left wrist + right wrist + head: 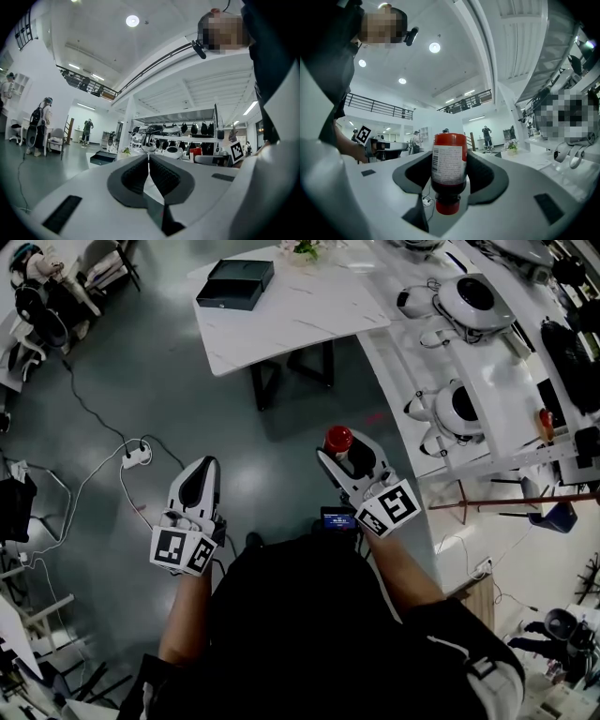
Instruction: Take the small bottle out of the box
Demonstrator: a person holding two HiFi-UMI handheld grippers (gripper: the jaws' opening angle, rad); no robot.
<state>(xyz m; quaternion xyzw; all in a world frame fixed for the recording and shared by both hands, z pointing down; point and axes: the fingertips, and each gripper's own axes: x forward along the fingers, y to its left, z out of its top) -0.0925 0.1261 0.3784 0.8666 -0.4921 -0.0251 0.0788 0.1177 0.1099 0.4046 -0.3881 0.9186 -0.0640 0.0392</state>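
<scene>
A small bottle (337,439) of dark red liquid, with a red cap and a white label, is clamped in my right gripper (349,448) over the grey floor. In the right gripper view the bottle (449,164) lies along the jaws with its cap towards the camera, and both pads of the right gripper (450,154) press on its sides. My left gripper (204,465) is level at the left. Its jaws meet with nothing between them, as the left gripper view also shows for the left gripper (149,163). A black box (236,283) lies on the white table (309,320) ahead, well beyond both grippers.
White shelving (487,381) with round white robot heads runs along the right. A power strip (137,456) and its cables lie on the floor to the left. People (40,123) stand far off across the hall. A chair and gear sit at the far left edge.
</scene>
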